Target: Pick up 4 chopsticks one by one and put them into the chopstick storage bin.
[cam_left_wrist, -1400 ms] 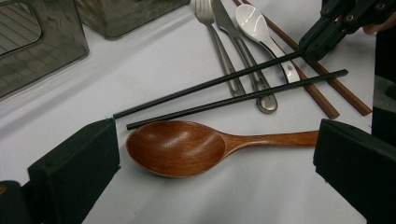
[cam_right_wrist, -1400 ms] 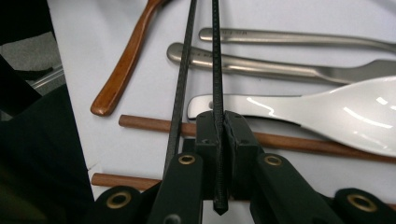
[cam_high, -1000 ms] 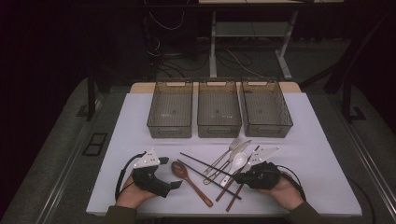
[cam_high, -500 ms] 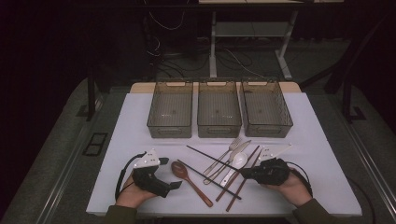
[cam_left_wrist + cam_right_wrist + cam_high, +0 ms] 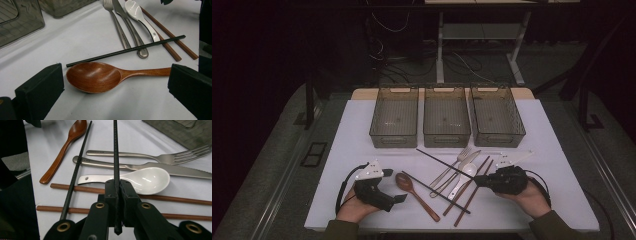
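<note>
A fixed camera above the near edge of the white table (image 5: pixel 362 125) looks forward and down, taking in the whole top from a distance. The left gripper view sits low and close beside the wooden spoon (image 5: pixel 100 76), facing across the bowl. The right gripper view looks from close range over the same wooden spoon (image 5: pixel 63 152) from its handle side; all three share it.

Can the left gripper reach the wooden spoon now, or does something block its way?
Probably yes. The left gripper has its jaws open, and the wooden spoon lies flat on the table right between them. Only a black chopstick lies close behind the bowl; it does not seem to cover the spoon.
</note>
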A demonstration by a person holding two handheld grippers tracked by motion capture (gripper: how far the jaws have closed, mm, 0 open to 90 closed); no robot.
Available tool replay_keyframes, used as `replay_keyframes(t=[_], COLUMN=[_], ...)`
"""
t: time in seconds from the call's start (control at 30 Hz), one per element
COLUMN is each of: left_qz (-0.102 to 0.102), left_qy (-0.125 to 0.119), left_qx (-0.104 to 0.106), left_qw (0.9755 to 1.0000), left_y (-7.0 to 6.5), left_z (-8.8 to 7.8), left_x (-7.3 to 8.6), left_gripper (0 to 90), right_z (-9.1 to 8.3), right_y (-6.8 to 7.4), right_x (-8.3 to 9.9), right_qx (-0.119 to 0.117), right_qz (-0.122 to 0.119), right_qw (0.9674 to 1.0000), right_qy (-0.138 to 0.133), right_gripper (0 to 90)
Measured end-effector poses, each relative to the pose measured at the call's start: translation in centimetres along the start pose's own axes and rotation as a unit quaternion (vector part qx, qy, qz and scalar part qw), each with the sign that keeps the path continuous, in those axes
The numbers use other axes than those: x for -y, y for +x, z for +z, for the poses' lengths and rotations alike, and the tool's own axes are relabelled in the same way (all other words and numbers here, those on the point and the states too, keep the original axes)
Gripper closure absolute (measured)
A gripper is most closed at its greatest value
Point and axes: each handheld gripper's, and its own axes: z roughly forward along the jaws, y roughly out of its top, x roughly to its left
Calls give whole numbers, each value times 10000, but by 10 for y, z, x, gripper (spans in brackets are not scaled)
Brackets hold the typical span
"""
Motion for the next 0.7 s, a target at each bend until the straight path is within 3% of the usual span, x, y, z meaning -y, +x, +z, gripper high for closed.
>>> replay_keyframes(t=[0.7], left_qz=[-32], left_qy=[-1], left_qx=[-23], left_qw=[10000], left_y=[0], left_z=[1], left_x=[0], left_gripper=[0], right_z=[-4], right_y=[-13], right_x=[-19], right_qx=[174], right_qz=[63], right_qw=[9993], right_qy=[-333], right_gripper=[848])
